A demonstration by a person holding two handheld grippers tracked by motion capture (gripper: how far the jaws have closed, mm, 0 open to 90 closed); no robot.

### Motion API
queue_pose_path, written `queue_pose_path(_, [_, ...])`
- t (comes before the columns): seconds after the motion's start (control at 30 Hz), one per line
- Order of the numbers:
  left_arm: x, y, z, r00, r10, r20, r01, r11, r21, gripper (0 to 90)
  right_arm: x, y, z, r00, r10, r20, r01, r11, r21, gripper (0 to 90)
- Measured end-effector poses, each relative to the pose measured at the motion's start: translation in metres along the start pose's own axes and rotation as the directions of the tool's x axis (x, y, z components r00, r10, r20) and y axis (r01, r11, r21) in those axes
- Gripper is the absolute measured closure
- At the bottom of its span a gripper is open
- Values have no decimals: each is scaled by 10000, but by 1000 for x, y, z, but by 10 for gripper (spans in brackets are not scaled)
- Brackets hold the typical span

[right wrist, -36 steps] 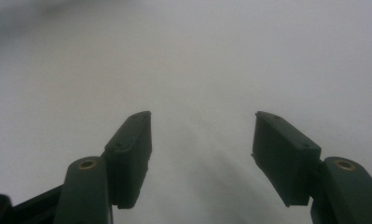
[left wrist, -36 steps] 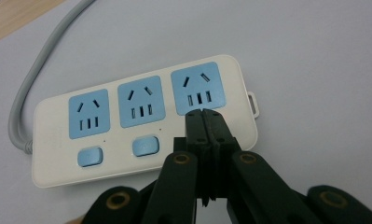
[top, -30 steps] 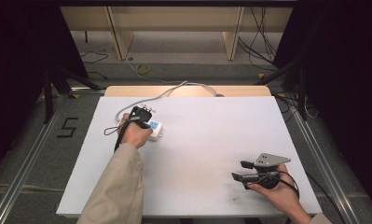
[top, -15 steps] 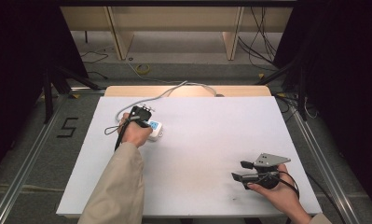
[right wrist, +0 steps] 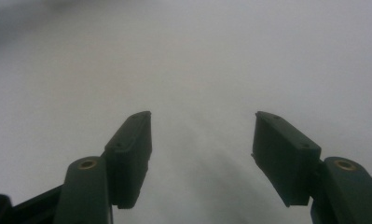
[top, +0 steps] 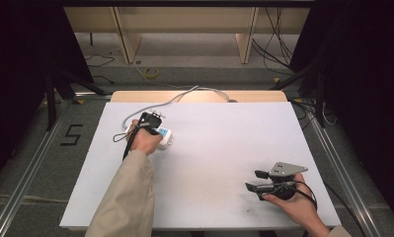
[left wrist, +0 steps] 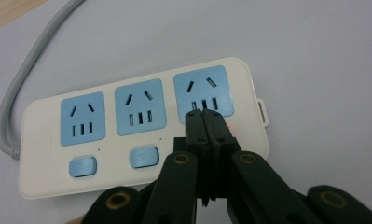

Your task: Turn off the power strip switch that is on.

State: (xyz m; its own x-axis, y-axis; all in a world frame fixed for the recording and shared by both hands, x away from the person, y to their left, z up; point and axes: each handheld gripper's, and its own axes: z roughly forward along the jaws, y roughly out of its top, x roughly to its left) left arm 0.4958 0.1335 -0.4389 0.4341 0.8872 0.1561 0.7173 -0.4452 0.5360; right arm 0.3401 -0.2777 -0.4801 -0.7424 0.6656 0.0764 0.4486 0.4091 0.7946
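Observation:
A white power strip [left wrist: 127, 126] with three blue sockets and blue switch buttons lies on the white table; a small red light glows near its right end. My left gripper [left wrist: 206, 114] is shut with nothing between its jaws, and its tips rest on the strip just below the rightmost socket, covering the spot where a third button would sit. From the high view the strip [top: 165, 137] lies at the table's back left under my left gripper [top: 152, 118]. My right gripper [top: 256, 180] rests low at the front right, open and empty, its jaws [right wrist: 202, 140] pointing across bare table.
The strip's grey cable [top: 184, 94] runs off the back edge of the table [top: 224, 148]. Beyond it are a wooden board [top: 199, 96], shelf legs and loose floor cables. Dark curtains flank both sides.

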Motion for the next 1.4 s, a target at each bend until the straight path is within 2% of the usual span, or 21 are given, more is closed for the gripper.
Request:
queue_pose_path(0.1, [0,0,1,10000,-72,2,72,10000,-16,899,0,0,0,10000,-4,-6,4,10000,-10,384])
queue_pose_path(0.8, [-5,6,3,9999,162,42,-163,9998,142,899,0,0,0,10000,-7,1,7,10000,-2,384])
queue_pose_path(0.97, [-5,5,5,9995,322,-42,-320,9987,384,899,0,0,0,10000,-6,1,6,10000,4,384])
queue_pose_path(1.4, [-6,5,9,9997,248,77,-251,9990,369,899,-1,0,-1,10000,-14,24,14,10000,-41,384])
